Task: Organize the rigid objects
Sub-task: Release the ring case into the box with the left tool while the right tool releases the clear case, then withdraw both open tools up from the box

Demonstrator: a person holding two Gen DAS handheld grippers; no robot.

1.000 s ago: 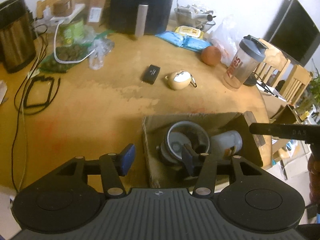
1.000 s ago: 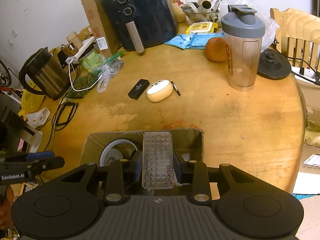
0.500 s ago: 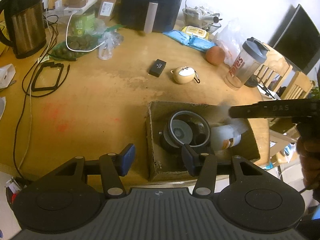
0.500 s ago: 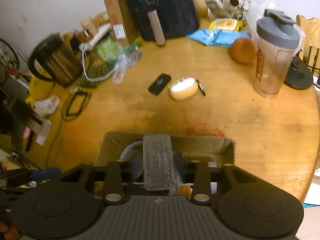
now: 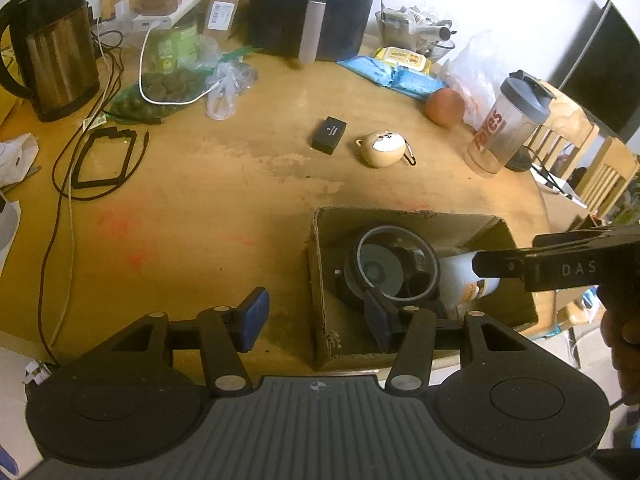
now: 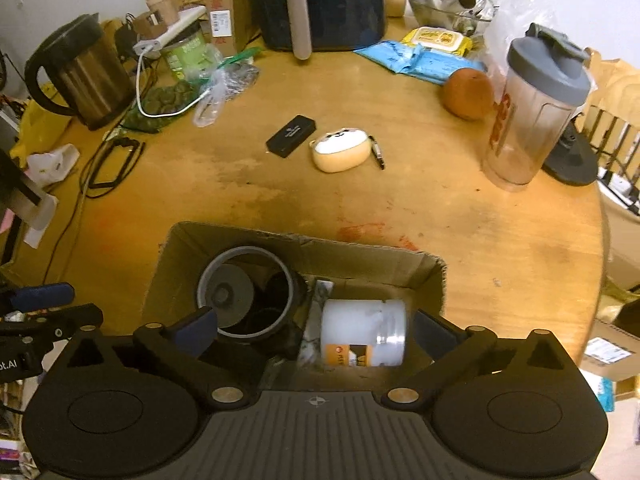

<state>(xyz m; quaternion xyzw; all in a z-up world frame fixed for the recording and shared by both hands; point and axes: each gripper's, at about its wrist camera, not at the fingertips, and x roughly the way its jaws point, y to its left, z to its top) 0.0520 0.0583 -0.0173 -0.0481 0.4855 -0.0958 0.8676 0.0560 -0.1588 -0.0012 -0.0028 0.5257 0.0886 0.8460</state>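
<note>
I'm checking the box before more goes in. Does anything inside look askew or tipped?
Yes. The white jar lies on its side in the box, label facing up, beside the upright gray-rimmed container. A flat patterned item is wedged between them, mostly hidden. Nothing looks spilled.

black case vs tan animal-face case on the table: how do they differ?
The black case is flat, rectangular and sharp-edged; the tan animal-face case is rounded and domed. The black case is plain apart from a small pale mark on top; the tan one has a white face panel and a clip at its right end. The black one lies to the left of the tan one. Both lie on the wooden table, outside the cardboard box.
</note>
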